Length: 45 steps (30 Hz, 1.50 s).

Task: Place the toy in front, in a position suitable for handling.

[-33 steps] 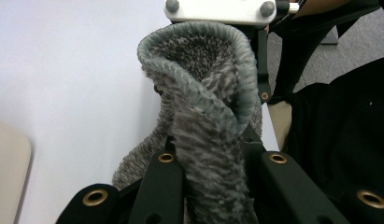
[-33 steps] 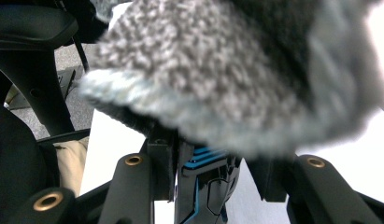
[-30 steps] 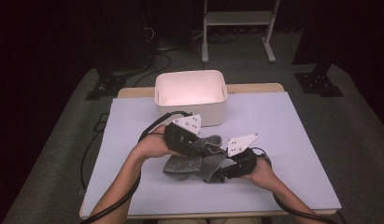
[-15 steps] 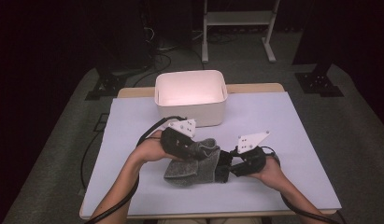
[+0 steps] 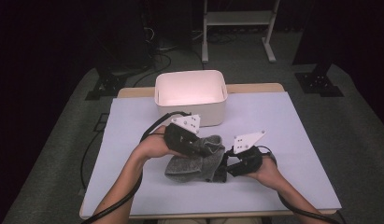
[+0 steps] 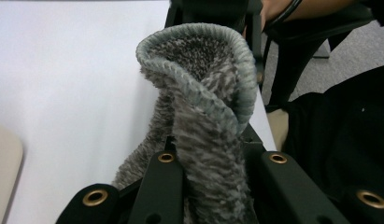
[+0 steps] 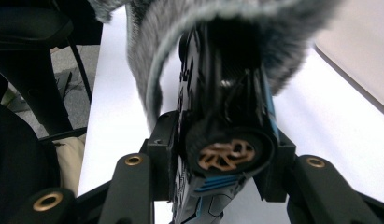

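Left gripper (image 5: 206,145) is clamping the cuff of a grey fuzzy knit sock (image 5: 194,161), jaws nearly together on the fabric. In the left gripper view the ribbed rim (image 6: 199,56) is standing up in a loop just past the jaws, so the pinch is holding the sock mouth open and raised rather than flat.

Right gripper (image 5: 223,169) is gripping a black cylindrical object with blue trim (image 7: 227,140), jaws partway closed around its body. Can't tell exactly what it is; the near end is showing a round brass-coloured fitting (image 7: 226,154). Its far end is sitting inside the sock opening (image 7: 236,28), fabric arching over it.

My read: one hand is presenting the opening, the other is feeding the cylinder in end-first, along the sock's axis.

Sock is lying mid-table on the white mat (image 5: 283,140), between the two hands, toe end resting on the surface. White bin (image 5: 190,95) is sitting just behind, apparently empty, probably the drop-off for the wrapped item.

Risk: the cuff grip is on one side only, so the loop could collapse on push.
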Available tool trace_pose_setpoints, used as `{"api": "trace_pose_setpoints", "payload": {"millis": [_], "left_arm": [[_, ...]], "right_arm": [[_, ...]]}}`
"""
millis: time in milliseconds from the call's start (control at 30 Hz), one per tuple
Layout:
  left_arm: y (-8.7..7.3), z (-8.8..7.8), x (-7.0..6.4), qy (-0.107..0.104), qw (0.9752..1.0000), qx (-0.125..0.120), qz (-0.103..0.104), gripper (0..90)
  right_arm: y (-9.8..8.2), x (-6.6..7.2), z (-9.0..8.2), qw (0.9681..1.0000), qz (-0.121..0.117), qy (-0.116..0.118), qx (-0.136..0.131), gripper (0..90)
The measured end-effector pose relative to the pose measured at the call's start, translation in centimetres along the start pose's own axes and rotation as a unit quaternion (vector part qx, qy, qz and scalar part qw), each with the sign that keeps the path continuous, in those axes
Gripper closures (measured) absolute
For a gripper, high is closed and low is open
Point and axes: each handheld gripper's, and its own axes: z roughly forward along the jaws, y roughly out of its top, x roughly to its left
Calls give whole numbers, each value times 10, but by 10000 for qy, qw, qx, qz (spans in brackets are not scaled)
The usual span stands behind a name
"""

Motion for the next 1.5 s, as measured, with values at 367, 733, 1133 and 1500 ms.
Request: {"api": "trace_pose_setpoints", "payload": {"millis": [367, 733, 1133, 1500], "left_arm": [[-19, 6, 4, -26, 9996, -15, -287, 766], [-43, 22, 2, -149, 9987, 64, -474, 759], [-41, 7, -1, -166, 9988, -109, -455, 764], [-40, 39, 0, -278, 9983, 293, -423, 763]], "right_arm": [[-4, -3, -6, 10000, 47, -7, -13, 560], [-8, -1, -11, 9999, 92, -66, -38, 560], [12, 2, 2, 9995, -107, -12, -308, 629], [14, 2, -13, 9997, -106, -104, 174, 616]]}}
